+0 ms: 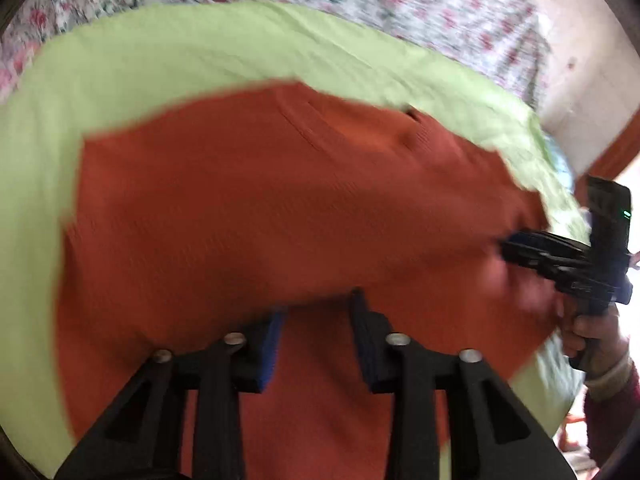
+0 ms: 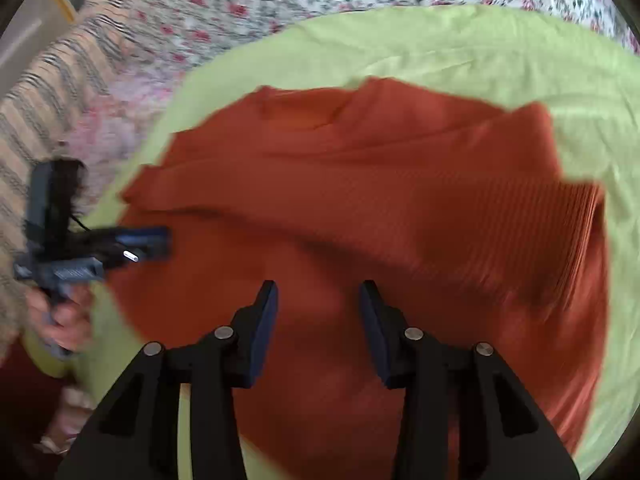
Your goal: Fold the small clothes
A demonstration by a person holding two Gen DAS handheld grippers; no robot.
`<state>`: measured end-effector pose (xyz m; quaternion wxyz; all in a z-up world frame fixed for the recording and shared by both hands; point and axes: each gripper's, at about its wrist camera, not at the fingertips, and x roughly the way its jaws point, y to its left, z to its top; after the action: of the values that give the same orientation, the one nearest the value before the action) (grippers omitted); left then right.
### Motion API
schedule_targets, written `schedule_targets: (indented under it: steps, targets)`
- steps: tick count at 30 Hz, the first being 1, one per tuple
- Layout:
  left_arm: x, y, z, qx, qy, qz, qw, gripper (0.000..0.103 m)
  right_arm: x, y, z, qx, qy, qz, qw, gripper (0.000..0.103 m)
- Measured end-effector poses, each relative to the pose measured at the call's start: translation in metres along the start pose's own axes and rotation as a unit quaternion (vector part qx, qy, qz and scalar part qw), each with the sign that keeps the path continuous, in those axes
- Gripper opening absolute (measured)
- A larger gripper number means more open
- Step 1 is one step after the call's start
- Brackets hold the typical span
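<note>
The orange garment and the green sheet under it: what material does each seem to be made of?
The orange garment looks like a soft ribbed knit, matte: fine parallel ribs show near its right edge in the right wrist view, and it lies in loose folds. The green sheet looks like a thin, smooth woven cloth, perhaps cotton: it has shallow creases and no visible ribs. Motion blur leaves the fibre uncertain.

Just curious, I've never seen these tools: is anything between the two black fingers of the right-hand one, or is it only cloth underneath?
In the right wrist view, nothing sits between the right gripper fingers; only the orange garment lies beneath the open gap.
</note>
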<state>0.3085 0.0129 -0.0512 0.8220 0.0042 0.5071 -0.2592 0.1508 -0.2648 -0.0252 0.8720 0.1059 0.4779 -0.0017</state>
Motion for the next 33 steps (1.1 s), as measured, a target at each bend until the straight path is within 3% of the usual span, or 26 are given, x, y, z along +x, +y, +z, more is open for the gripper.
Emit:
schedule_targets:
  steps: [2,3,6,9,16,23,27,33]
  targets:
    - [0.002,0.022,0.034,-0.028,-0.023,0.063,0.9974,0.029,0.004,-0.020,0.023,0.023,-0.019,-0.024,0.999,0.043]
    - [0.001,0.032,0.047,-0.043,-0.031,0.077,0.9956,0.029,0.002,-0.030,0.034,0.039,-0.034,-0.045,0.998,0.043]
    - [-0.010,0.058,0.066,-0.102,-0.061,0.092,0.9886,0.043,-0.014,-0.056,0.059,0.087,-0.092,-0.093,0.988,0.044]
    - [-0.026,0.071,0.057,-0.139,-0.081,0.081,0.9837,0.045,-0.035,-0.071,0.057,0.134,-0.119,-0.076,0.981,0.044]
    - [-0.054,0.047,-0.035,-0.162,-0.083,0.034,0.9827,0.045,-0.045,-0.043,0.005,0.130,-0.104,-0.040,0.985,0.045]
    - [-0.085,0.015,-0.125,-0.198,-0.099,-0.011,0.9752,0.046,-0.064,-0.021,-0.047,0.137,-0.110,-0.013,0.984,0.046]
    - [-0.095,0.001,-0.155,-0.200,-0.114,-0.015,0.9730,0.052,-0.072,-0.006,-0.072,0.138,-0.131,-0.001,0.982,0.047]
    - [-0.094,0.000,-0.187,-0.230,-0.115,-0.036,0.9657,0.054,-0.076,0.008,-0.098,0.127,-0.126,0.010,0.984,0.047]
